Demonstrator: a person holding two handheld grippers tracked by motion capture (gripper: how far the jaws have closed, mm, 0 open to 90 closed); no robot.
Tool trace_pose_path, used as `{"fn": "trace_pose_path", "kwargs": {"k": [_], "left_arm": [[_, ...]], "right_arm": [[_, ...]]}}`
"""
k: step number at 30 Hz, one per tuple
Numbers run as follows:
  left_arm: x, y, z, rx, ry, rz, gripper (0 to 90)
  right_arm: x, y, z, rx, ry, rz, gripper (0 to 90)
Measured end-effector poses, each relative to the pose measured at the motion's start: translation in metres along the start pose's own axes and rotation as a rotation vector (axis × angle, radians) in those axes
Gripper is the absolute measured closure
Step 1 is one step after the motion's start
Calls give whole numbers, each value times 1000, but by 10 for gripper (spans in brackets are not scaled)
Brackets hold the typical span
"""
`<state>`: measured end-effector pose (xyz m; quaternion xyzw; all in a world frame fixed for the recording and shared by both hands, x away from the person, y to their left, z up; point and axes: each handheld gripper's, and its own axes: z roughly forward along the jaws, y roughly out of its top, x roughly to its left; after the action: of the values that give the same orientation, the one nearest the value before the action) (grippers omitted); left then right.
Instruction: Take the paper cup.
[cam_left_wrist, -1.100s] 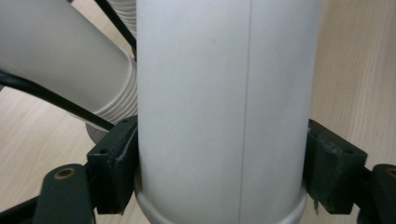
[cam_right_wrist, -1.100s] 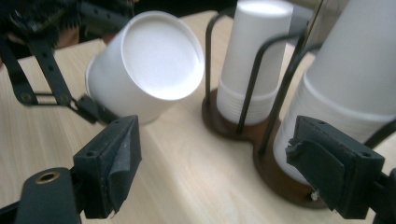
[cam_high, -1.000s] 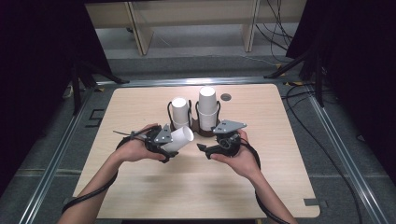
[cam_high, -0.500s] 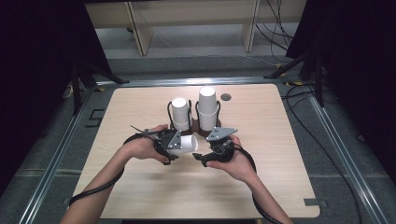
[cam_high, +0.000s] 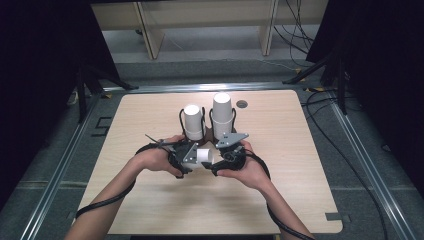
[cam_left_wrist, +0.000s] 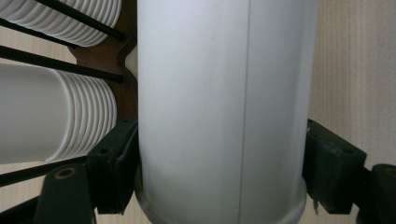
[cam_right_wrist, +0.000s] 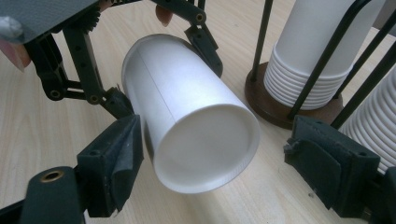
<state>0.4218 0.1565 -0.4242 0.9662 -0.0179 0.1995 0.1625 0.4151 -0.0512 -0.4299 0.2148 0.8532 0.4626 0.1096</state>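
One white cup (cam_right_wrist: 196, 135) pinched in the left claw (cam_high: 192, 156), right claw (cam_right_wrist: 233, 168) spread; two stacks (cam_high: 222, 111) behind.

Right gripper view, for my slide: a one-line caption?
Left hand-held gripper holds a white paper cup sideways between the open right hand-held gripper jaws.

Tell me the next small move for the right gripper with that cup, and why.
Probably close the right gripper on the base end of the white cup. The left gripper clamps the cup on its side, its closed bottom sits between the right jaws, and the right-hand pad stands clear of it, so nothing grips that end yet.
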Motion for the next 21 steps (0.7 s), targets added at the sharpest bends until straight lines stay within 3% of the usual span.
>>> {"fn": "trace_pose_path", "kwargs": {"k": [3, 13, 15, 21], "left_arm": [[0, 1, 0, -3, 1, 8, 226], [0, 3, 0, -11, 3, 31, 229], [0, 4, 0, -11, 2, 36, 229], [-1, 5, 0, -16, -3, 39, 229]], "right_arm": [[0, 0, 1, 17, 12, 4, 193], [2, -1, 8, 41, 47, -48, 215], [4, -2, 9, 53, 55, -17, 218], [4, -3, 11, 53, 59, -28, 232]]}}
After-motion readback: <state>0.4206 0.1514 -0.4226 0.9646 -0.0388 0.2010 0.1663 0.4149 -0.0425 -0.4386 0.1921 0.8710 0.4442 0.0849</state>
